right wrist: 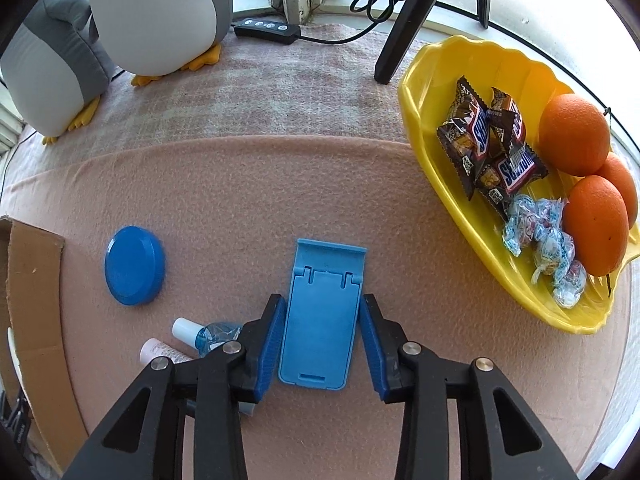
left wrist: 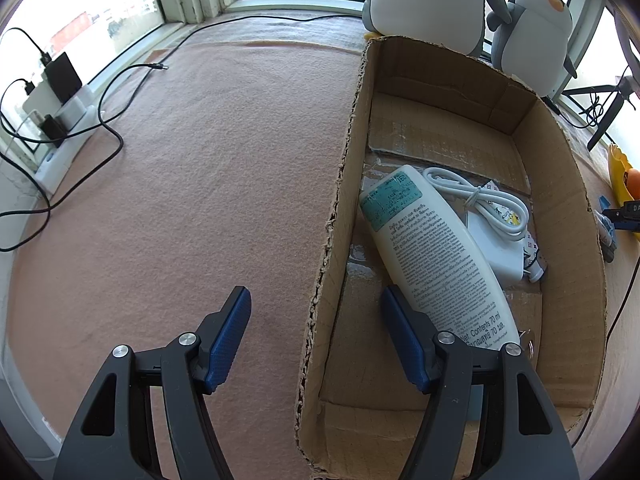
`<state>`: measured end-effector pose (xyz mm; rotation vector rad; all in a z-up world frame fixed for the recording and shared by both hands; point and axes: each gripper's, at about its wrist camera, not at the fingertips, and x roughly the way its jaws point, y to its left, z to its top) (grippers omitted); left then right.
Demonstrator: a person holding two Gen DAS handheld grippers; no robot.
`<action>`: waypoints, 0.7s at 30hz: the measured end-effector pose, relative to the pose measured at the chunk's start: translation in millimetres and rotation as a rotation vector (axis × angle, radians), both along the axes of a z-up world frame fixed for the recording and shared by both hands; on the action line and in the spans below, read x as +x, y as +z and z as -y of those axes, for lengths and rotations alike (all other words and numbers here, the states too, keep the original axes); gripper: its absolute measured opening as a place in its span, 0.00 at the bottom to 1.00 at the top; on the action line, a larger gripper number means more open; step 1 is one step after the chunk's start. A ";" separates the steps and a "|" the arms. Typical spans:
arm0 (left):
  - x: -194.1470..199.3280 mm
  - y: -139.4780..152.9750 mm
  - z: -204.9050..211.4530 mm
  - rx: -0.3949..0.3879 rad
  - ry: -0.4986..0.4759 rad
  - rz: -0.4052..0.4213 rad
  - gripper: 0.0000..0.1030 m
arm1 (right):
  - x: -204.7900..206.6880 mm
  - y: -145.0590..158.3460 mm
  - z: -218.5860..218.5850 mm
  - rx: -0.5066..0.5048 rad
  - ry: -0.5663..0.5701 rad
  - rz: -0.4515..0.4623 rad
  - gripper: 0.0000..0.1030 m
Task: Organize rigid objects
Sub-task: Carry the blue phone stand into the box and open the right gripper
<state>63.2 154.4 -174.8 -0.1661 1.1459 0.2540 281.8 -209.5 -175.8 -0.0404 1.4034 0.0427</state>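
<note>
On the pink blanket beside the yellow tray | right gripper straddles blue phone stand, pads not yet pressing | next: pinch, lift, carry to cardboard box | left gripper spread, empty, over the box's edge

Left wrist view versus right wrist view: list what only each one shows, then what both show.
Only the left wrist view: inside the cardboard box, a white bottle and a white charger with its coiled cable, plus a power strip by the window.
Only the right wrist view plainly shows a blue phone stand between the right gripper's fingers, a blue lid and candy bars.
Both: the box, plush penguins, pink blanket and yellow tray with oranges.
</note>
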 end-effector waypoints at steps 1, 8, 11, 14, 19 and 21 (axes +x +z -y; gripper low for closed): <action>0.2 -0.1 0.1 0.000 0.000 0.000 0.67 | -1.1 0.2 -0.8 0.004 0.002 0.000 0.33; -0.3 0.5 1.1 0.004 -0.001 0.000 0.67 | -8.4 3.7 14.3 0.025 0.002 0.015 0.33; 0.2 0.7 1.7 0.004 -0.001 0.000 0.67 | -10.3 5.8 23.1 0.027 0.000 0.025 0.32; -0.2 0.5 0.9 0.004 -0.002 0.000 0.67 | -17.6 12.4 32.2 0.048 -0.010 0.032 0.32; -0.5 0.8 1.4 0.002 -0.002 0.001 0.67 | -35.2 35.4 29.5 0.064 0.023 0.067 0.32; -0.7 0.8 1.0 0.001 -0.002 0.001 0.67 | -43.2 49.3 24.1 0.079 0.048 0.088 0.32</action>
